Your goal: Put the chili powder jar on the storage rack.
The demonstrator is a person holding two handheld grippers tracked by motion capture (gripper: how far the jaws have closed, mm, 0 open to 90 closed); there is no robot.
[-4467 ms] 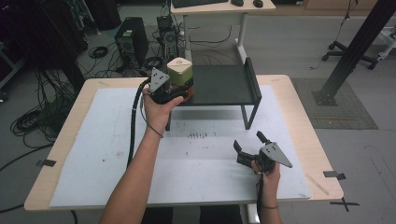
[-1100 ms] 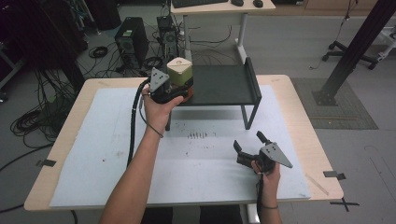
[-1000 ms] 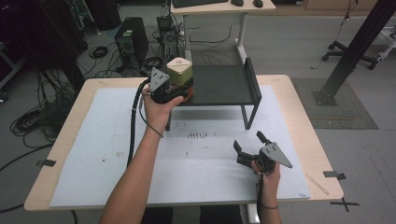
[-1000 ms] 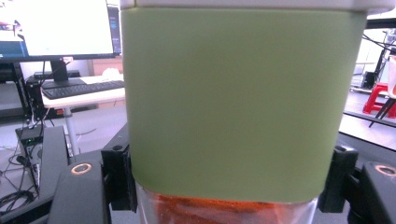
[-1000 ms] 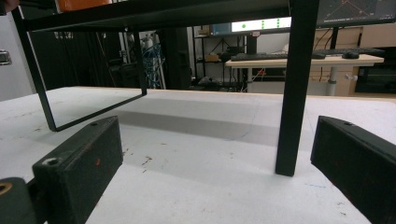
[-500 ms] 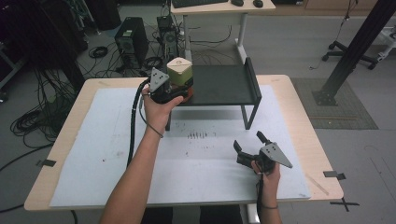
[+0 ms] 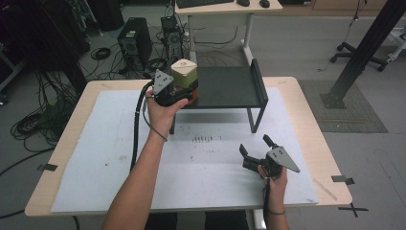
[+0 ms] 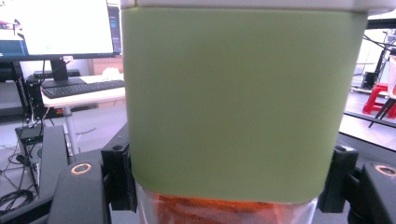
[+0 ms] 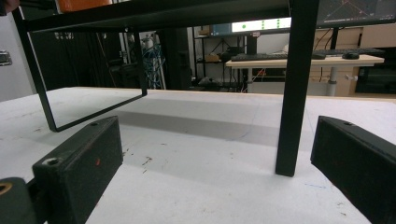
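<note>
High view: on the left, the left gripper [image 7: 184,93] is clamped around a jar [image 7: 184,76] with a pale green lid and clear body showing something orange inside, held at the left end of the black shelf rack [image 7: 230,88]. I'd judge the step in hand is setting it onto the rack; next, the jar must rest flat before the jaws let go. Over to the right, the right gripper [image 7: 256,149] lies low on the white table mat [image 7: 95,143], jaws spread wide, holding nothing.

L hand-held gripper [image 7: 184,91] raised, clamped; R hand-held gripper [image 7: 253,146] low, jaws apart, prob. resting.
</note>
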